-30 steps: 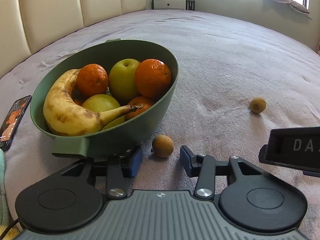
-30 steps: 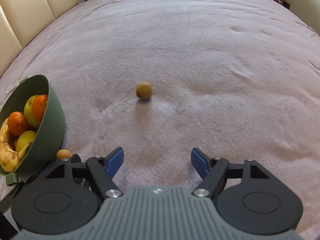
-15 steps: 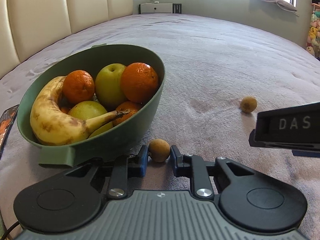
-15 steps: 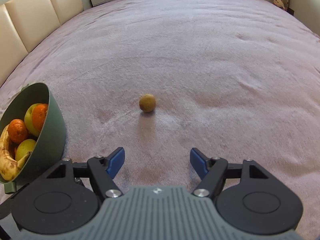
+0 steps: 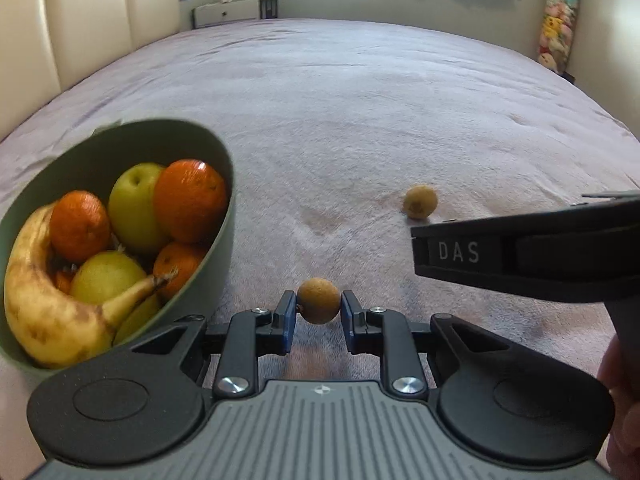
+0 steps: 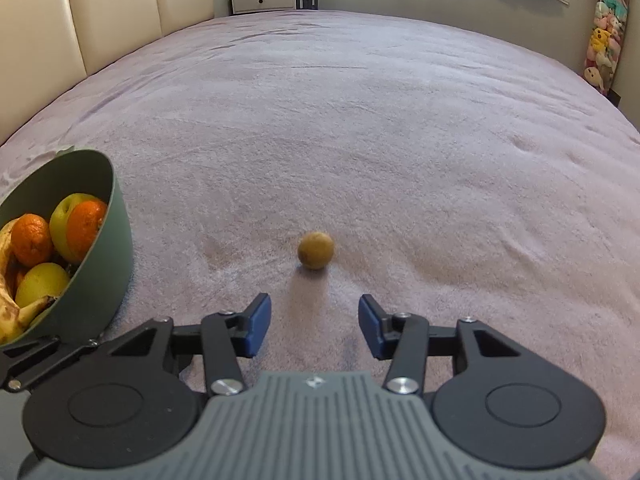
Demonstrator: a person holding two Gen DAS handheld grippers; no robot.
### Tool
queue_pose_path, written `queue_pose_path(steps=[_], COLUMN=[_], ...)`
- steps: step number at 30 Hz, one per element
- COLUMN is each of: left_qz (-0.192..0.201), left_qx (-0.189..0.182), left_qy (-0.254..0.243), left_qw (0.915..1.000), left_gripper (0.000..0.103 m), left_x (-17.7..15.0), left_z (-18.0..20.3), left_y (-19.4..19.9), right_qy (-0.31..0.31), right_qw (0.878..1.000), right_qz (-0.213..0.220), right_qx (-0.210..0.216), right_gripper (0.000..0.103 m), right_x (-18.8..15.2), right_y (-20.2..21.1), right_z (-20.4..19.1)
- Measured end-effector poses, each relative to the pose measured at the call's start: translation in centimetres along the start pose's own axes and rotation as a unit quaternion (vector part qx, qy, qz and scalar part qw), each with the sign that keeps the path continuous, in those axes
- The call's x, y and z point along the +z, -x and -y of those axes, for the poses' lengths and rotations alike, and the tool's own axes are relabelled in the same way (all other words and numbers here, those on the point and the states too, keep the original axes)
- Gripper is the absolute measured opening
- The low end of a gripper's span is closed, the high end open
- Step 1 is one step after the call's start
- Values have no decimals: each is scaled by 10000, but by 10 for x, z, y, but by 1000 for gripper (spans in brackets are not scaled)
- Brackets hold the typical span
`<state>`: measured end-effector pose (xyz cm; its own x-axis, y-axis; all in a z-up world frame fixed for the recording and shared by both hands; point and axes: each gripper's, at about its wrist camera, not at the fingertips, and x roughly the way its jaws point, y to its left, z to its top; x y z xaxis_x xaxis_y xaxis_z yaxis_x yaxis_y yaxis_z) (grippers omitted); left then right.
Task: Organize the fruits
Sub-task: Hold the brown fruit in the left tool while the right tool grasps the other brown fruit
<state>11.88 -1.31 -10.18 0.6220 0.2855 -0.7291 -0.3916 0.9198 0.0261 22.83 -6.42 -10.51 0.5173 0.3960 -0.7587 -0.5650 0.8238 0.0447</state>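
My left gripper (image 5: 318,312) is shut on a small round brown fruit (image 5: 318,300) and holds it just right of the green bowl (image 5: 224,240). The bowl holds a banana (image 5: 48,312), oranges (image 5: 190,200) and green apples (image 5: 132,208); it also shows in the right wrist view (image 6: 108,264). A second small brown fruit (image 5: 420,201) lies on the bed farther right. In the right wrist view this fruit (image 6: 315,250) sits a little ahead of my right gripper (image 6: 314,324), which is open and empty.
The surface is a wide mauve blanket (image 6: 360,120) on a bed. A cream padded headboard (image 5: 80,20) runs along the left. The right gripper's body (image 5: 520,260) crosses the left wrist view at right. Plush toys (image 6: 604,32) hang at far right.
My left gripper closed on the near brown fruit and lifted it beside the bowl. My right gripper moved closer to the other fruit, and its jaws narrowed somewhat.
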Motion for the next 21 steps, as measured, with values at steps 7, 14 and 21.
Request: queue_pose_path(steps=[7, 14, 21], left_qz=[-27, -210, -361], left_qx=[-170, -337, -447], left_qy=[-473, -560, -485], left_qw=[9987, 9976, 9972], left_gripper=[26, 26, 26], left_x=[10, 20, 26], left_z=[6, 4, 1], left_y=[-7, -11, -15], right_qy=[-27, 0, -44], right_qw=[9998, 9998, 9999], right_qz=[103, 81, -1], right_qx=[138, 181, 144], right_gripper=[36, 31, 31], right_x=[12, 20, 24], right_y=[-8, -22, -34], right_z=[5, 6, 7])
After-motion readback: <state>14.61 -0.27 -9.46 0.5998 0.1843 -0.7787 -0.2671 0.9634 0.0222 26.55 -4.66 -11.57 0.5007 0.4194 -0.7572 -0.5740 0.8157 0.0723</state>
